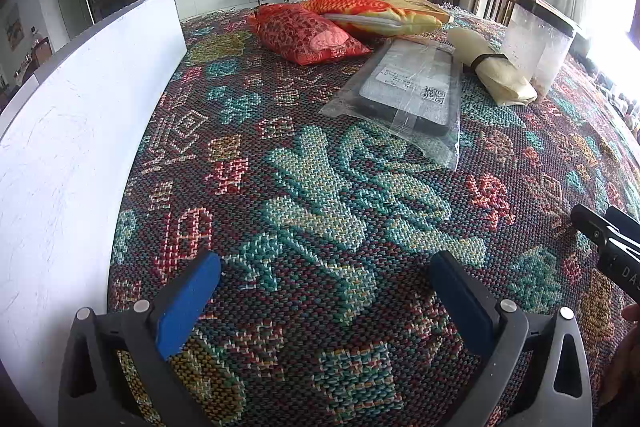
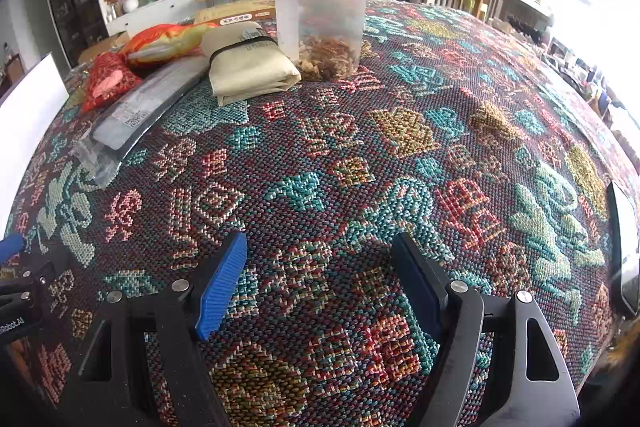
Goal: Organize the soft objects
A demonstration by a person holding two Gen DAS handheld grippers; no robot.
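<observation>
Woven patterned cloth in teal, red and ochre covers the work surface, with a living room and a dark television behind it. At far left stands a white upright board, edging the cloth. Next, toward the far side, lies a red patterned soft pouch, and touching its far edge an orange-and-yellow fish-shaped cushion. Nearer than these lies a grey flat pad sealed in a clear plastic sleeve. To its right sits a cream folded cloth bundle bound by a black elastic band. It rests against a clear plastic jar with a black lid, which holds dried brown pieces at its bottom.

Left gripper: blue-padded fingers apart, nothing between them, hovering over bare cloth well short of the soft items. Right gripper: fingers likewise wide apart and empty, over bare cloth, with the bundle and jar ahead of it.

Step in hand, as judged: the approach, before any grasp; no soft object appears sorted yet. The next move calls for advancing one gripper to a soft item, probably the sleeved pad for the left or the banded bundle for the right, and closing on a gathered edge. Slippery plastic and the adjacent jar both call for care.
</observation>
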